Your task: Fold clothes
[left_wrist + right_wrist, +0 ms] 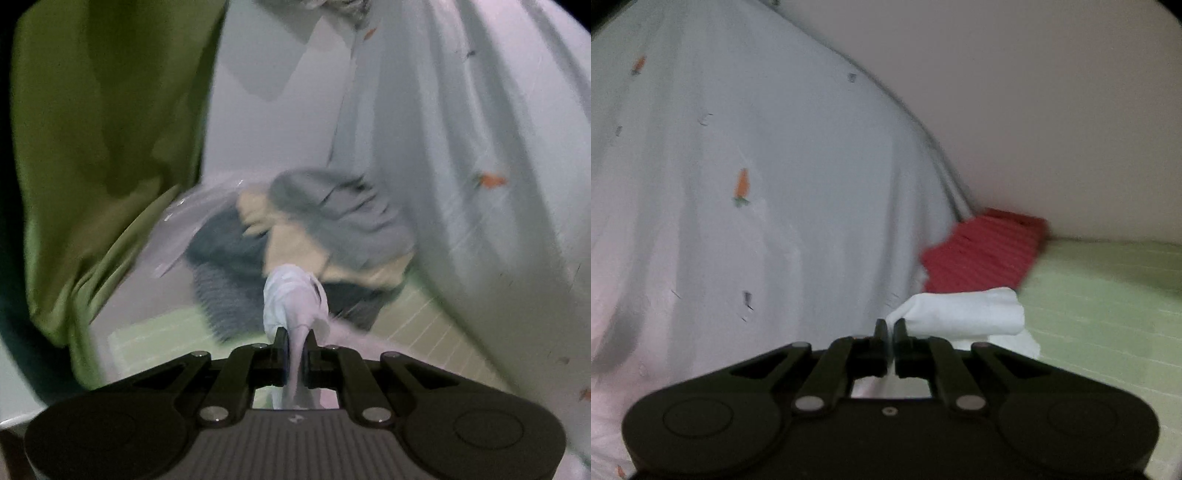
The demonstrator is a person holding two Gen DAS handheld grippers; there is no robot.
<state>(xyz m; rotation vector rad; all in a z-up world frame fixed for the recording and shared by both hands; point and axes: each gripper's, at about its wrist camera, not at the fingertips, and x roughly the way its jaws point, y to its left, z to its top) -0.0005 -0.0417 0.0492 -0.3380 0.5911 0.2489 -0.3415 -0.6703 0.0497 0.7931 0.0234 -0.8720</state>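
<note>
In the left wrist view we see the left hand-held gripper (294, 338) clamped on a bunched fold of pale white cloth garment (293, 295), held above a pale green quilted bed surface (424, 325). Only this view shows a blurred heap of grey, tan and dark clothes (314, 236) beyond and an olive-green fabric drape (103, 129) at left. In the right wrist view the right hand-held gripper (891, 326) has its jaws nearly together, apparently pinching the garment's edge; only here a red ribbed knit garment (982, 254) appears. A white carrot-print sheet (738, 166) hangs beside both.
</note>
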